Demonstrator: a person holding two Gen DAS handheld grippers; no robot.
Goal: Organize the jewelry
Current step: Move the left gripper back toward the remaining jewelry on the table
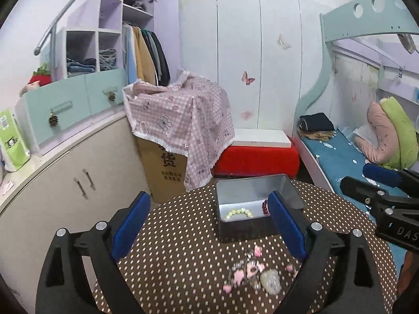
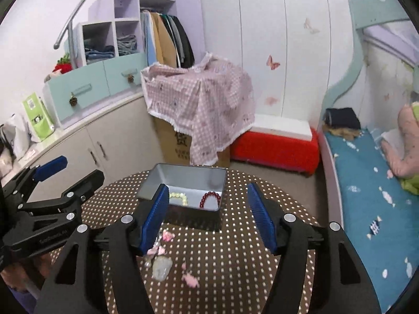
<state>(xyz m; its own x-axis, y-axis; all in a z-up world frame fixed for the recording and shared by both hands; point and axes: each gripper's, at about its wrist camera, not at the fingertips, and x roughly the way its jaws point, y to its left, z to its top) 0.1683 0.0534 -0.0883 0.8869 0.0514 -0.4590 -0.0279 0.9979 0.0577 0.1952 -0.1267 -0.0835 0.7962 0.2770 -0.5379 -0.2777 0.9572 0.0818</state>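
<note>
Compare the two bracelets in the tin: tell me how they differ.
The pale bracelet has yellowish-green beads; the red bracelet has dark, glossy red ones. The pale bracelet lies at the left of the tin, the red bracelet at the right, near the wall. Both are beaded loops resting on the tin's floor, apart from each other.

A pink checked cloth (image 1: pixel 180 110) drapes a cardboard box (image 1: pixel 167 167) beside a red ottoman (image 1: pixel 256 161).

Pale bracelet (image 2: pixel 179 198) and red bracelet (image 2: pixel 209 200) lie inside open tin (image 2: pixel 183 176).
</note>
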